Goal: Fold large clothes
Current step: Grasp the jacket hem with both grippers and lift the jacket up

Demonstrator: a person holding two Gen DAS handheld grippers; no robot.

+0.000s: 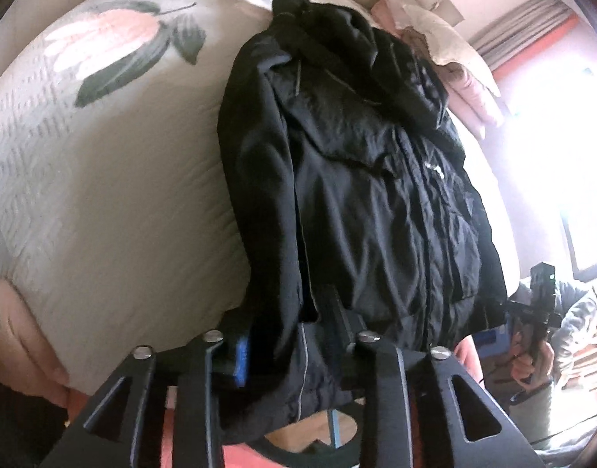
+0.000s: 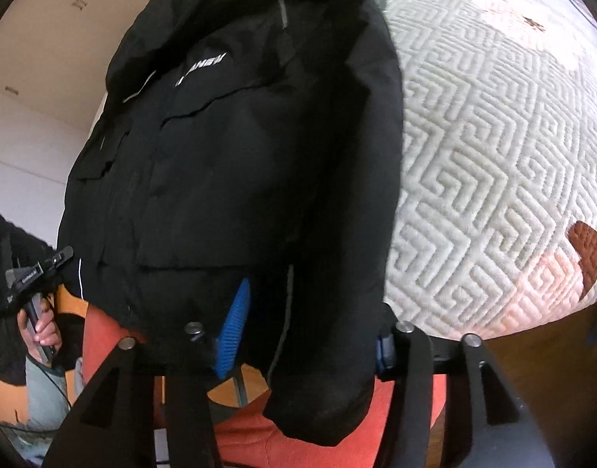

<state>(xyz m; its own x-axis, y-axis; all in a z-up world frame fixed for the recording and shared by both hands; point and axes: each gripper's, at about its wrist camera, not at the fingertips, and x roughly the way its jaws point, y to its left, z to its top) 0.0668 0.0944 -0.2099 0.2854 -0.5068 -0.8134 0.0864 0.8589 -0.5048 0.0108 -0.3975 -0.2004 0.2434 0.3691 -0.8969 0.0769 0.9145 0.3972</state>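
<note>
A bedroom in a home. Shown by a bed (image 1: 115,195) under a pale quilted cover (image 2: 493,148) with a raised zigzag weave and big printed flowers (image 1: 115,39) in pink and dark green. Shown too by pillows (image 1: 454,50) heaped at the far end, next to a bright window (image 1: 551,148) with gathered curtains (image 1: 520,27) and an orange-red frame. Plain cream walls (image 2: 56,39) and a wooden floor (image 2: 540,335) beside the bed. Orange-red bedding (image 2: 298,444) hanging at the near edge. A black winter coat (image 2: 240,156) spread on the cover.
</note>
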